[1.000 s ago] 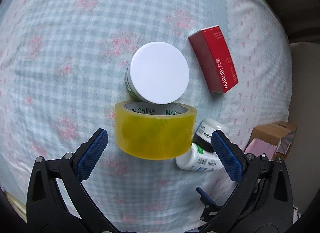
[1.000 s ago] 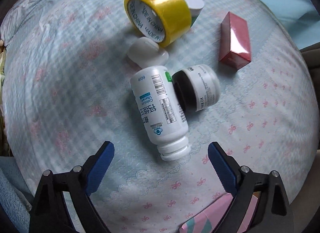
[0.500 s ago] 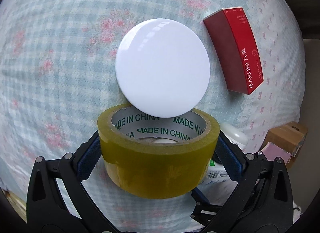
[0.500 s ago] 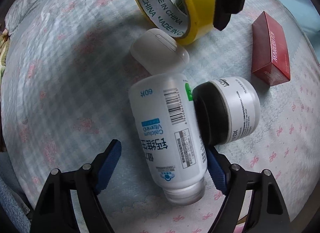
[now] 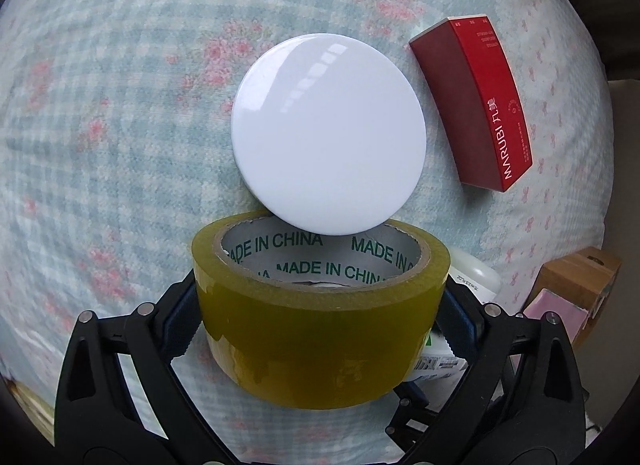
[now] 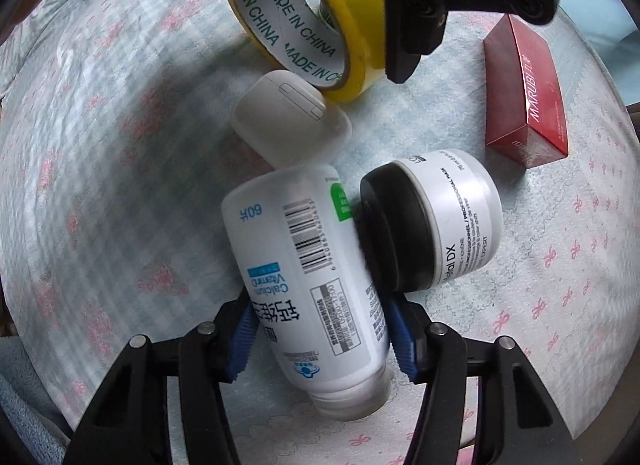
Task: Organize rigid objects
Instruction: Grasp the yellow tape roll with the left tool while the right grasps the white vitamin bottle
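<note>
My left gripper [image 5: 320, 313] is shut on a yellow tape roll [image 5: 320, 329], which stands on edge and also shows in the right wrist view [image 6: 304, 13]. Just beyond it stands a jar with a round white lid [image 5: 328, 133]. My right gripper [image 6: 320, 333] is shut on a white calcium bottle [image 6: 312, 265] lying on its side. A black-lidded white jar [image 6: 432, 225] lies against the bottle's right side. A white earbud case [image 6: 288, 121] lies between the bottle and the tape.
A red Marubi box [image 5: 476, 105] lies to the right, also in the right wrist view [image 6: 528, 93]. All rest on a blue checked floral cloth [image 5: 100, 105]. A brown box [image 5: 576, 285] and pink items sit beyond the cloth's right edge.
Both grippers moved forward and closed: the left onto the tape roll, the right onto the calcium bottle. The objects loom larger in both views.
</note>
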`<state>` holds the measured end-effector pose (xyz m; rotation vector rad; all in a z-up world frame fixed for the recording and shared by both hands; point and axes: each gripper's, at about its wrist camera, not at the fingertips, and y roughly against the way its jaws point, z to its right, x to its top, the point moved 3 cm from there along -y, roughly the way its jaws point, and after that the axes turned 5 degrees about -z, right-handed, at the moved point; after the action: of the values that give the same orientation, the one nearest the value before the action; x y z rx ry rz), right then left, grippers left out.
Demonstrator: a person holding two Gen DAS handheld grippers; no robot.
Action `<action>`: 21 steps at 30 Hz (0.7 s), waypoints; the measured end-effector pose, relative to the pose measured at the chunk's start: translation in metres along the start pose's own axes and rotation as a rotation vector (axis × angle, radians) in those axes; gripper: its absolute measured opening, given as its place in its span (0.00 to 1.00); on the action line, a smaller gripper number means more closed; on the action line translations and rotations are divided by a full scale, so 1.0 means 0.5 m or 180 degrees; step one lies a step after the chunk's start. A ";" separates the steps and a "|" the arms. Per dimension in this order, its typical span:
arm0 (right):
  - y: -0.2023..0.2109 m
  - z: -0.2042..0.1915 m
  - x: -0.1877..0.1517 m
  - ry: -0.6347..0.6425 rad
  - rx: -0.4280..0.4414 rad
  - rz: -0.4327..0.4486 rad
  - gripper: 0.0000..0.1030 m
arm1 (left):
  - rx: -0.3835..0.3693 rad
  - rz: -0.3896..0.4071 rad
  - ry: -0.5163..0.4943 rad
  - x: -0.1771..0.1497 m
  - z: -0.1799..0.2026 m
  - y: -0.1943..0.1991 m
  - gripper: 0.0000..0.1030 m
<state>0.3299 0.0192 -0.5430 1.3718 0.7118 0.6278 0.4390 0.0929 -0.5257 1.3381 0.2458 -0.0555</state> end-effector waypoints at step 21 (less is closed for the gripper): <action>0.115 -0.003 -0.097 -0.0667 0.0332 0.0167 0.49 | -0.0138 0.0426 -0.0158 -0.090 -0.055 0.154 0.94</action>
<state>0.2982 -0.0106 -0.4815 1.5316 0.5476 0.4845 0.4050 0.1329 -0.4487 1.3055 0.1144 0.0291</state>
